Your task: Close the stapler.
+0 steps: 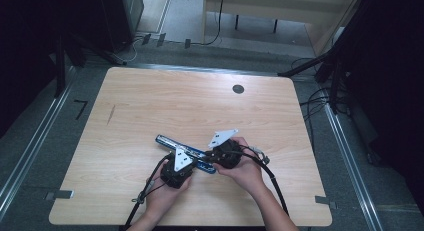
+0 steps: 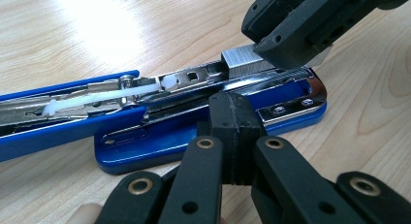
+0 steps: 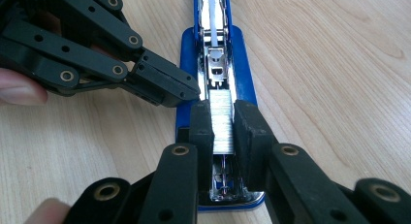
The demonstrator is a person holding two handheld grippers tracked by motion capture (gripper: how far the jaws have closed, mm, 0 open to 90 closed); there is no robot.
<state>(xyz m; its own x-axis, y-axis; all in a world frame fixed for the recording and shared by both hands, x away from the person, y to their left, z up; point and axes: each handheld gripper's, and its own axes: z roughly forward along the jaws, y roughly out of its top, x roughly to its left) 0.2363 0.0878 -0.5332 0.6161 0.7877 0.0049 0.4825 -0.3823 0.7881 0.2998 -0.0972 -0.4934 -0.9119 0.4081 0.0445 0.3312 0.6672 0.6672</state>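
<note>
A strip of staples (image 3: 222, 121) sits in the metal channel of an opened blue stapler (image 3: 215, 49) lying flat near the middle of the wooden counter (image 1: 150, 101). The right gripper (image 3: 223, 122) pinches the strip between its jaws. The left gripper (image 2: 236, 129), jaws pressed together on nothing, rests its tips against the stapler's base beside it.

Staples (image 3: 222, 120) in stapler (image 3: 186, 112) on table (image 3: 315, 64)

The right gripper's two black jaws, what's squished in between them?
A silvery strip of staples, held over the open blue stapler. The right gripper view shows it best.
</note>
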